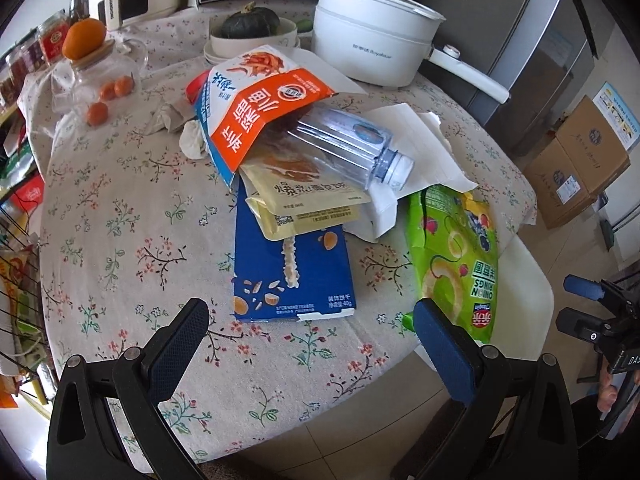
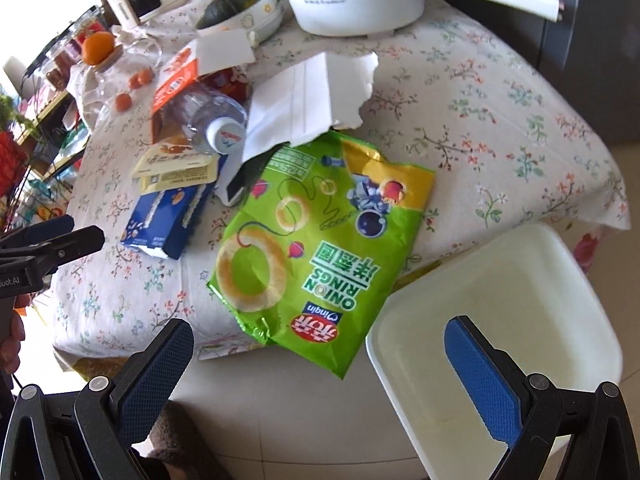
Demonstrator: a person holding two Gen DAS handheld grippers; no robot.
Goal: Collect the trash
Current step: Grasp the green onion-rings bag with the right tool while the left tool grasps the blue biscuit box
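Observation:
A pile of trash lies on the floral tablecloth [image 1: 120, 220]: an orange and white snack bag [image 1: 264, 108], a clear plastic bottle [image 1: 348, 148], a yellow packet [image 1: 308, 196], a blue box [image 1: 292, 276], white torn paper [image 1: 416, 136] and a green onion-rings bag [image 1: 456, 256] hanging over the table's edge [image 2: 304, 248]. A white bin [image 2: 496, 312] stands below that edge. My left gripper [image 1: 312, 328] is open and empty, just short of the blue box. My right gripper [image 2: 320, 356] is open and empty, below the green bag and beside the bin.
At the back stand a white electric pot [image 1: 372, 48], a bowl with a dark squash [image 1: 252, 28], a glass jar with an orange on it [image 1: 86, 56] and small oranges [image 1: 108, 98]. Cardboard boxes [image 1: 580, 164] sit on the floor at right. Shelves [image 1: 16, 200] stand at left.

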